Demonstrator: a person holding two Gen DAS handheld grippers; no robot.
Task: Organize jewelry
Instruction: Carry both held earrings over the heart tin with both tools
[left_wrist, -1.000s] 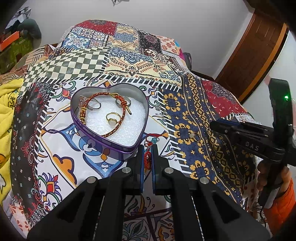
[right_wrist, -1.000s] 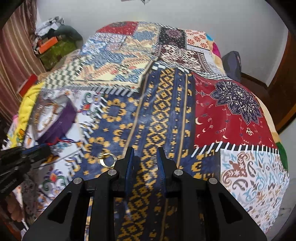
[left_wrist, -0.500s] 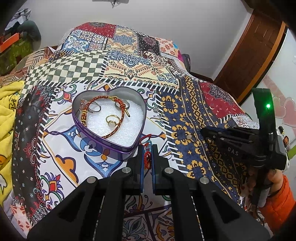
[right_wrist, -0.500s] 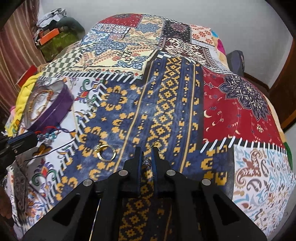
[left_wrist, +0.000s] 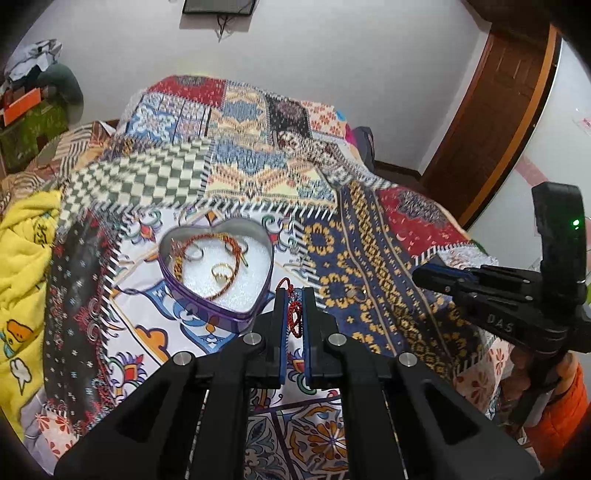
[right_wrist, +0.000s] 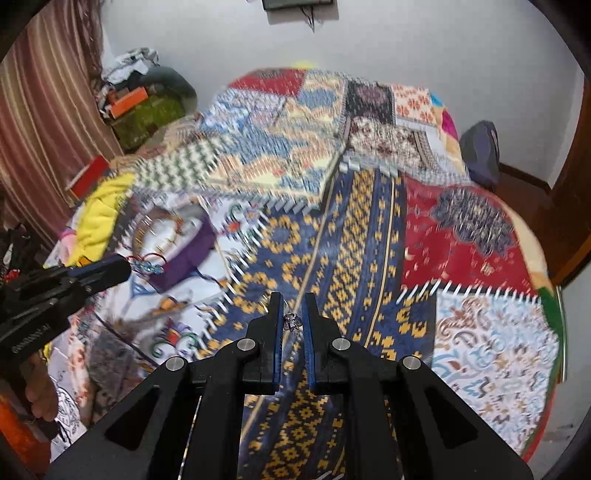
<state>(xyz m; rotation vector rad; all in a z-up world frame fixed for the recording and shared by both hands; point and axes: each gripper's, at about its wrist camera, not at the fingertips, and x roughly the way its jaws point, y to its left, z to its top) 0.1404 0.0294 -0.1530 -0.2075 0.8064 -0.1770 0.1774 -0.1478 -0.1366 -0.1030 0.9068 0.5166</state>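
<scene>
Your left gripper (left_wrist: 294, 295) pinched a red beaded bracelet (left_wrist: 294, 317) at lower centre, just right of the heart-shaped tin (left_wrist: 221, 314). Your right gripper (right_wrist: 294, 299) clamped a small silver earring (right_wrist: 291, 320) at frame centre.

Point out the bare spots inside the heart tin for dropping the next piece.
Heart tin: the white lining is bare toward the pointed tip and along the right wall. The upper lobes are crowded: the red-gold bracelet loops around rings there, and the gold ring sits mid-tin.
</scene>
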